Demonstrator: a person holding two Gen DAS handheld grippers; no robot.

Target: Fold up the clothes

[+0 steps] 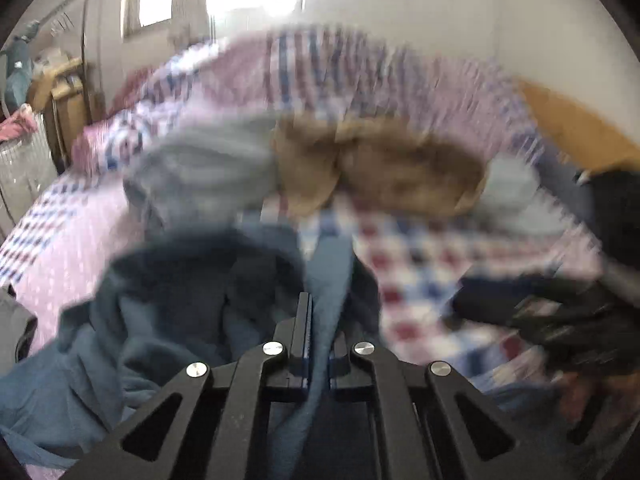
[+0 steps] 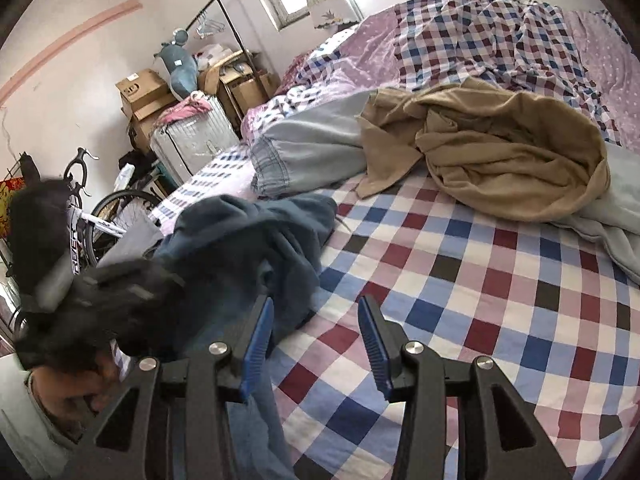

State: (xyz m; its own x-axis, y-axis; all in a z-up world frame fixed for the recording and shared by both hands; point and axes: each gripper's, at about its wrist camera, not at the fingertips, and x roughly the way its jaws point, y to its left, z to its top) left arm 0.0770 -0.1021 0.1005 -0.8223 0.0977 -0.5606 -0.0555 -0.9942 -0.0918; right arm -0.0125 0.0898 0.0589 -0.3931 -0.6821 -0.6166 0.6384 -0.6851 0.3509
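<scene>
Clenched on a band of blue cloth, the left gripper (image 1: pixel 318 332) holds the dark blue garment (image 1: pixel 168 320) by what looks like an edge, so the rest hangs and bunches below and to the left; its view is smeared, which suggests motion. Spread apart with nothing between its blue pads, the right gripper (image 2: pixel 316 344) sits low over the checked bedspread (image 2: pixel 460 300), beside the same blue garment (image 2: pixel 248 248), a likely place from which to take a second hold. Farther up the bed a tan garment (image 2: pixel 500 160) lies crumpled on a pale blue one (image 2: pixel 312 144); neither of these is folded.
</scene>
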